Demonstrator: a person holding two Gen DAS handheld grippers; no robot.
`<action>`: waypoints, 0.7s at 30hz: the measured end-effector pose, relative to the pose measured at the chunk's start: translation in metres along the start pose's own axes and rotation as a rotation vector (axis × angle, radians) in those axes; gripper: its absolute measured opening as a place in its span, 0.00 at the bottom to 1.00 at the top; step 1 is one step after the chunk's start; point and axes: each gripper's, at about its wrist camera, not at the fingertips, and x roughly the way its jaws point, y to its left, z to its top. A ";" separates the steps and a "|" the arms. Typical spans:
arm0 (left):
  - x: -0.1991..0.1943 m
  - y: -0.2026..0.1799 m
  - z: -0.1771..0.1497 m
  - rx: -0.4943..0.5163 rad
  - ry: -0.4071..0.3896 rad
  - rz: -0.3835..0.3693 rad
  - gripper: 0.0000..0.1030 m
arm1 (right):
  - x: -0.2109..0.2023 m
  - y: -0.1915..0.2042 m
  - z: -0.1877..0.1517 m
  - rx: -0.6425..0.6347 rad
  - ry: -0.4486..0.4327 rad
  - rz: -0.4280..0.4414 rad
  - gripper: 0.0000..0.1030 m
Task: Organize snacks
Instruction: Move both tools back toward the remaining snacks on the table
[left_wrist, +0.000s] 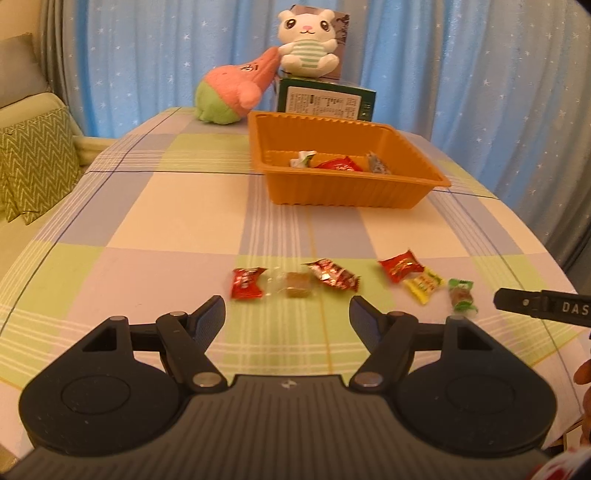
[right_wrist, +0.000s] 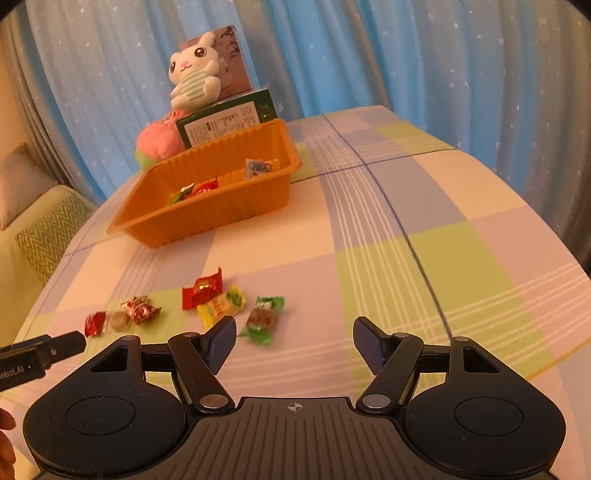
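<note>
Both sets of fingers gape empty above the loose candies (left_wrist: 332, 278) lined up on the table (left_wrist: 147, 229), the orange tray (left_wrist: 347, 184) waiting beyond. Best bet: the left gripper (left_wrist: 287, 308) straddles the clear-wrapped candy (left_wrist: 295, 290), drops low and pinches the body, not the twist.

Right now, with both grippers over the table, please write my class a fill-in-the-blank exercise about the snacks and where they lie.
1. The wrapped sweets still to be sorted lie in a row on the checked ____.
2. The tray that already holds a few sweets is ____ in colour.
3. Both the left gripper and the right gripper have their jaws ____, with nothing between them.
4. The white plush toy sits on top of a ____.

Missing words: tablecloth; orange; open; box
</note>
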 end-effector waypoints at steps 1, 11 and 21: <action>0.000 0.002 0.000 -0.004 -0.001 0.004 0.69 | 0.000 0.001 0.000 -0.003 -0.004 0.000 0.68; 0.008 0.007 -0.004 -0.002 -0.010 0.005 0.69 | 0.018 0.009 0.000 -0.004 0.005 0.013 0.68; 0.021 0.002 -0.003 0.011 0.003 -0.013 0.60 | 0.039 0.019 0.004 -0.041 0.013 0.011 0.53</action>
